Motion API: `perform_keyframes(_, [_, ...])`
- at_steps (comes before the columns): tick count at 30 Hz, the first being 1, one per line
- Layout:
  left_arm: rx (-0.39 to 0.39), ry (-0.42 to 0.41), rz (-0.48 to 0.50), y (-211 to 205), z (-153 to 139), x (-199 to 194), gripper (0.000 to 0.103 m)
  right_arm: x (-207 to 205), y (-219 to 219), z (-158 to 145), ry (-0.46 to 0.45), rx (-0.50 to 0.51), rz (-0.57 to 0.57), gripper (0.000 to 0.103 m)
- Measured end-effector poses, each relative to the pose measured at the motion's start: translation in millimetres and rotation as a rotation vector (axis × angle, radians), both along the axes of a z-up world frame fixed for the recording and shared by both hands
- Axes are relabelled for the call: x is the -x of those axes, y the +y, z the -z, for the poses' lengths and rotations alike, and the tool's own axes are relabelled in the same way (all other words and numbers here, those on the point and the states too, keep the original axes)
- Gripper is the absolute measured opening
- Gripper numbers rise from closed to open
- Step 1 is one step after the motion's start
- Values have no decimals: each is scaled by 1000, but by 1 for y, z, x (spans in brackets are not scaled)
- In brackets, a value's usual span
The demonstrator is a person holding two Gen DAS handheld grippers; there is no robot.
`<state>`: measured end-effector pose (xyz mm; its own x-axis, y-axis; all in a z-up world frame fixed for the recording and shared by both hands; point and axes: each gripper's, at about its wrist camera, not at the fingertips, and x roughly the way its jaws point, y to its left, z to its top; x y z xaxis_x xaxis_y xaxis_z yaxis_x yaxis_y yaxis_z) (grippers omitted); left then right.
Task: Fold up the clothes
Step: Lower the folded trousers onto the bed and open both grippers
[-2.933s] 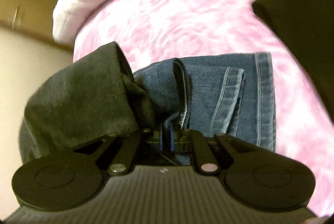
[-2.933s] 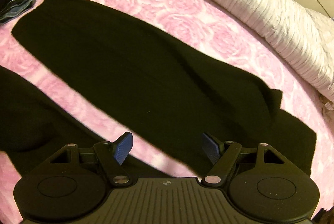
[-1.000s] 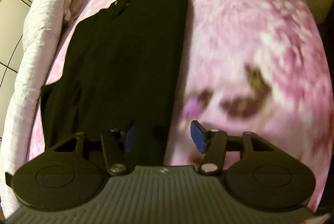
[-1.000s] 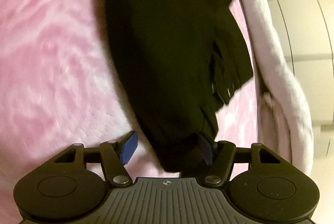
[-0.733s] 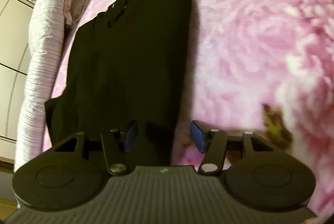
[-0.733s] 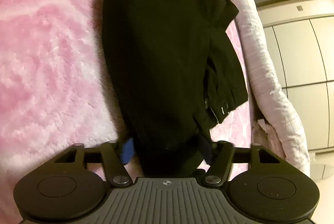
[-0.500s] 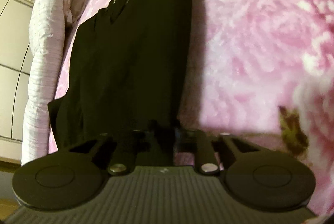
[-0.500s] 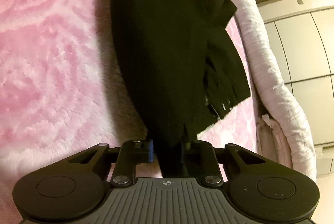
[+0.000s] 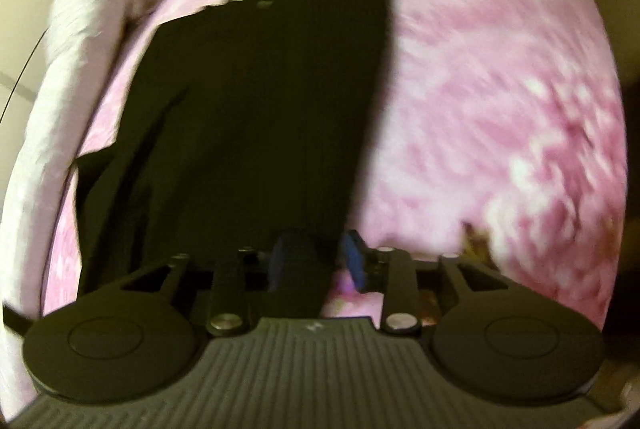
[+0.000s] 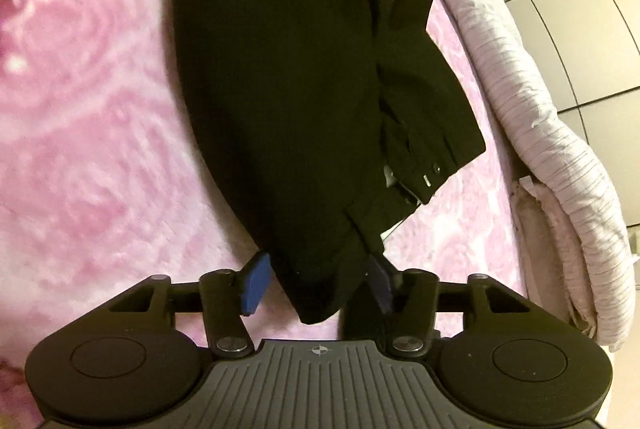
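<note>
Both tongs, clamped on the long black woven trousers (image 10: pixel 288 77) half a sec before, were opening now. Left gripper (image 9: pixel 316 257) and right gripper (image 10: pixel 316 283) had cloth betw. spread jaws, pads off it. Trousers lay along pink rose-print fleece blanket (image 10: pixel 88 133), beside its white quilted edge roll (image 10: pixel 532 101). Prob. release after a fold/straighten; next fold due.

Black trousers (image 10: pixel 288 77) lie lengthwise on the pink bed (image 10: pixel 88 133), running from far to near. Waistband with button sits on the right side. Near end of the trousers lies between the blue fingers (image 10: pixel 254 283) of the right gripper (image 10: pixel 316 285), whose jaws are opening. White quilt (image 10: pixel 532 101) bunched along the bed's right edge, cabinet doors (image 10: pixel 592 29) beyond.
</note>
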<state>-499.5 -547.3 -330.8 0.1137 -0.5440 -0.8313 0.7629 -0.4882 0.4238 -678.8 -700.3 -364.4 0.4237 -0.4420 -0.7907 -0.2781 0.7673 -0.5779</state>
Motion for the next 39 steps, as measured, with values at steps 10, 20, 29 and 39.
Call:
perform_keyframes(10, [132,138,-125,-102,-41,-73,43,-74,-79,-95,-197,-337,316,54])
perform_keyframes(20, [150,357,-295,-209,-30,-80,68,-194,-287,-81,-272,-617,545,54])
perform_keyframes(29, [138,380,-519,-234,-1,-72,70,-255,-389,-5,-213,-785,480,68])
perform_keyframes(39, [62,349,-576,-228,13,-61,70,-267,-424,32,-202,-1013,406,43])
